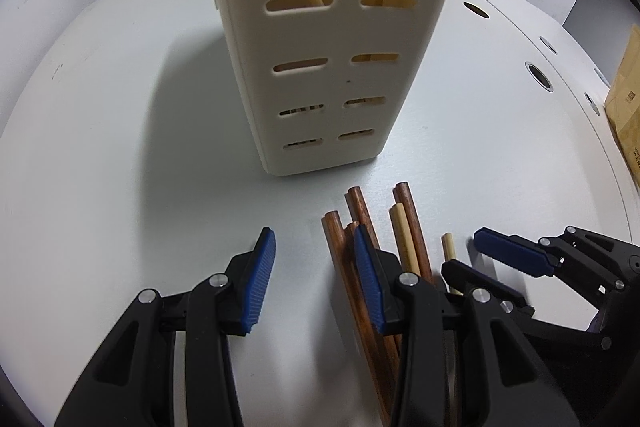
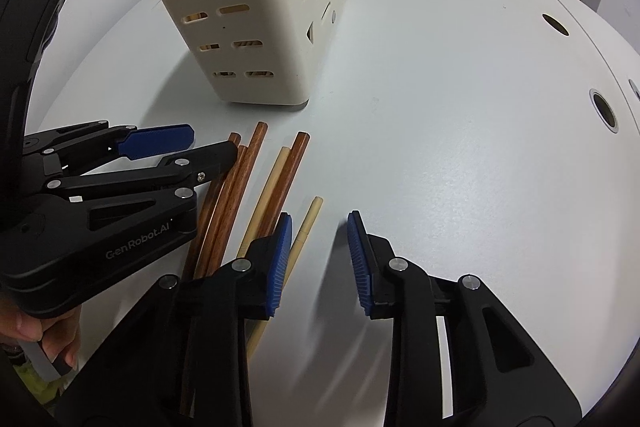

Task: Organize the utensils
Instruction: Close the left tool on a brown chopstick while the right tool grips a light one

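A cream slotted utensil holder (image 1: pixel 324 39) stands upright on the white table, with pale sticks visible through its slots; it also shows in the right wrist view (image 2: pixel 240 11). Several brown wooden chopsticks (image 1: pixel 362 215) and two pale chopsticks (image 1: pixel 402 235) lie loose in front of it, seen also in the right wrist view (image 2: pixel 236 183). My left gripper (image 1: pixel 314 267) is open and empty, its right finger over the brown chopsticks. My right gripper (image 2: pixel 318 259) is open and empty, just right of a pale chopstick (image 2: pixel 308 223).
The white table (image 2: pixel 460 107) has round holes (image 2: pixel 604 109) along its right side. A cardboard box (image 1: pixel 626 99) stands at the table's right edge. A person's hand (image 2: pixel 44 339) holds the left gripper.
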The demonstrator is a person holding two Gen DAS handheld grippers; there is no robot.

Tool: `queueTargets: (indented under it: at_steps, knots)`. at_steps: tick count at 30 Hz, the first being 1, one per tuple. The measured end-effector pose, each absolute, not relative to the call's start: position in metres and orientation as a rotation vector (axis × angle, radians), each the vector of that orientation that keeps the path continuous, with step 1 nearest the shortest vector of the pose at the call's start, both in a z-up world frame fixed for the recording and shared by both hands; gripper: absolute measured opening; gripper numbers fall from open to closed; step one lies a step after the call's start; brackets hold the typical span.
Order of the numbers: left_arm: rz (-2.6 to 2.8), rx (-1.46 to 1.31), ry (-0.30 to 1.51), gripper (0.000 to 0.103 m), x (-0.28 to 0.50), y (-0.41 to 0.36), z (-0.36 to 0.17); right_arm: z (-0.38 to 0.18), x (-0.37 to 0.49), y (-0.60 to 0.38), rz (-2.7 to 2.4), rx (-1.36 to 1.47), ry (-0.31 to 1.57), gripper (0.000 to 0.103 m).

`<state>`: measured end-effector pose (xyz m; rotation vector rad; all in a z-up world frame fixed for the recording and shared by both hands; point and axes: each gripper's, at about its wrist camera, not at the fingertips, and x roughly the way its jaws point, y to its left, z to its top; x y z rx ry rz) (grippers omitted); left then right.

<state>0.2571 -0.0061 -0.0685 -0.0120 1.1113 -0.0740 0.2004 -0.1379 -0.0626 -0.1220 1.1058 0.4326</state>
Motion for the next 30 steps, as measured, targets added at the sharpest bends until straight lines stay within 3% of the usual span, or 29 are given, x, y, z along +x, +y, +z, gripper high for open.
queueTargets:
  at_steps: [7,16,18,22,30]
  knots:
    - [-0.069,-0.006,1.117,0.04,0.258,-0.014,-0.069,-0.063,0.2,-0.14,0.437,-0.128,1.105,0.014]
    - [-0.053,0.014,1.111,0.038,0.26,-0.015,-0.076,-0.066,0.204,-0.141,0.432,-0.135,1.097,0.01]
    - [-0.053,0.022,1.113,0.033,0.261,-0.017,-0.075,-0.066,0.204,-0.141,0.432,-0.138,1.098,0.009]
    - [-0.068,0.054,1.12,0.011,0.262,-0.021,-0.075,-0.066,0.205,-0.141,0.438,-0.13,1.102,0.005]
    - [-0.083,0.052,1.104,0.007,0.264,-0.017,-0.074,-0.064,0.21,-0.15,0.457,-0.072,1.092,0.004]
